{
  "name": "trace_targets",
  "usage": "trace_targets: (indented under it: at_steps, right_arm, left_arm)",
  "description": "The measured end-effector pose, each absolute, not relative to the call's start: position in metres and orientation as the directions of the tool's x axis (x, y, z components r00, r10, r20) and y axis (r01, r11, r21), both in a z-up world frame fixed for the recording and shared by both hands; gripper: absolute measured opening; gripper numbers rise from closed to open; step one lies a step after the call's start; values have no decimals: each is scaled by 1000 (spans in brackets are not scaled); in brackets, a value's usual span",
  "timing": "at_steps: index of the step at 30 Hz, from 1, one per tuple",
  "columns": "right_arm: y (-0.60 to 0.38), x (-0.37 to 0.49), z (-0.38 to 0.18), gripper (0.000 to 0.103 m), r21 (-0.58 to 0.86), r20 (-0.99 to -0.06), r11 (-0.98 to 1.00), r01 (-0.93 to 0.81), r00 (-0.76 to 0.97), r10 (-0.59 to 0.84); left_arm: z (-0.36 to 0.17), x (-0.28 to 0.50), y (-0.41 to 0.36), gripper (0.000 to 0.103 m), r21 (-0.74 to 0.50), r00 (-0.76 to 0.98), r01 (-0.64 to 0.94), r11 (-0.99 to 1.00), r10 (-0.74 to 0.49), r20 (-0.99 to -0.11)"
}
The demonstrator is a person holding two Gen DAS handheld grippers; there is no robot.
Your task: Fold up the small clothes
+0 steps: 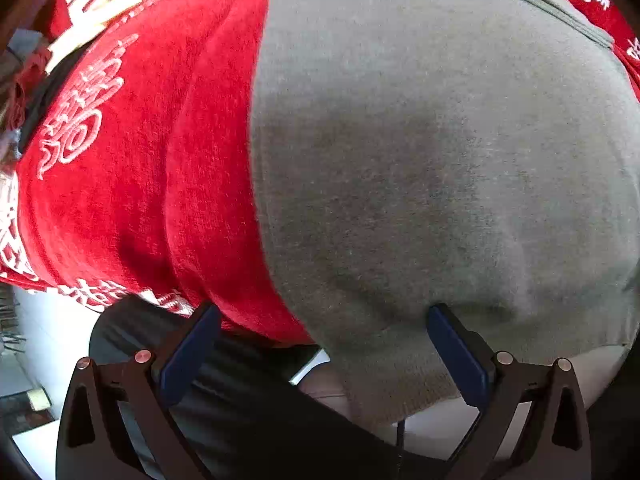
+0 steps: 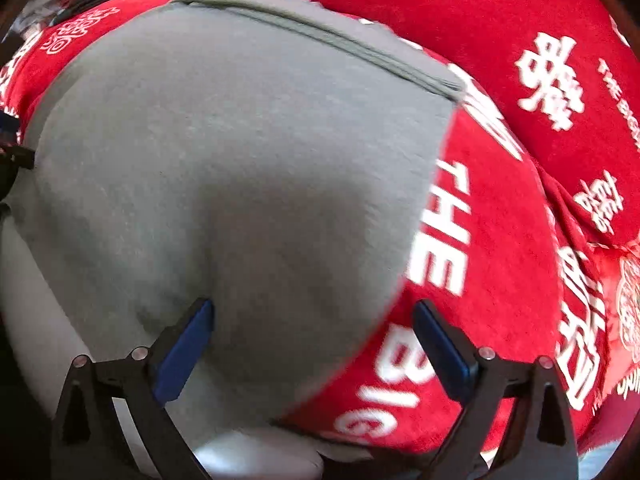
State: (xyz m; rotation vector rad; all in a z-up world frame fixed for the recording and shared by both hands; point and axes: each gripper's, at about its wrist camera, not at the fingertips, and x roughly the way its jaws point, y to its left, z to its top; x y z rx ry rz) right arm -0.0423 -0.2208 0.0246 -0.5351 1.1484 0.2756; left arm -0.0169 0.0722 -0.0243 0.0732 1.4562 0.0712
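- Far left in the left wrist view, the red cloth with white printed characters lies under everything and runs off the picture's left and top edges
- A dark ribbed fabric lies at the near left, below the red cloth's edge, between and behind the left finger
- The left gripper has its jaws spread wide apart, the blue pads clear of each other and pressing on nothing; one pad sits over the red cloth's near edge, the other over the grey cloth
- The grey garment lies flat on the red cloth, filling the middle and right of this view; its hemmed edge lies at the far side, and its near edge drapes over a pale surface
- In the right wrist view the same grey garment fills the left and middle, its stitched hem at the far side
- The right gripper also stands wide open, holding nothing; its left pad is over the grey garment, its right pad over the red cloth
- The red cloth stretches to the right, with white letters reading THE BIG and more characters beyond
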Motion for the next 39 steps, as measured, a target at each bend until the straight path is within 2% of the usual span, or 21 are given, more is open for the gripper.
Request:
trace_targets:
  at_steps: [2,5,8,11,13,14,16,19,22,25,28,33,35,39]
  right_arm:
    - [-214,-52,37,99,-297,-895,829,-473,442,-68]
    - [-179,-61,53,99,-291,-873,801,-523,488,1]
    - [-141,-62,49,98,-277,-873,758,-590,485,59]
    - [-127,-54,29,98,-301,-887,717,-628,460,30]
    - [-140,-46,13,99,-317,-902,721,-616,430,-29]
    - [-159,-43,9,100,-240,-928,760,-604,372,3]
    - [-178,-41,11,100,-218,-937,795,-565,350,-8]
    - [-196,-44,26,100,-253,-929,809,-531,366,-50]
    - [-198,-29,55,100,-160,-921,844,-513,386,60]
    - [-183,2,61,100,-138,-901,865,-483,424,93]
    - [-160,44,58,100,-142,-894,875,-464,440,89]
    - [-129,100,25,100,-120,-926,893,-433,374,57]
    - [-132,112,14,101,-58,-936,906,-419,339,97]
    - [-149,100,14,102,-4,-934,919,-395,331,138]
  left_arm:
    - [-11,-17,63,103,37,161,21,999,33,-986]
    - [5,-4,38,103,-1,257,71,997,-20,-966]
    - [-12,16,23,103,5,221,115,993,-21,-975]
    - [-19,11,28,103,8,215,114,993,-17,-976]
    - [-22,9,37,103,57,197,107,993,35,-980]
    - [-24,7,46,103,40,178,92,995,23,-984]
    - [-20,4,58,103,30,153,46,998,23,-988]
    - [6,6,56,103,54,250,47,997,40,-967]
    - [29,22,43,103,-10,337,48,999,-26,-941]
    - [47,71,32,103,-31,434,11,999,-33,-900]
    - [51,100,13,103,-45,449,-16,999,-33,-893]
    - [27,131,2,103,-17,418,-43,999,2,-908]
    - [8,130,8,103,-30,371,-50,998,-9,-929]
    - [9,107,9,103,-23,445,-21,1000,-11,-896]
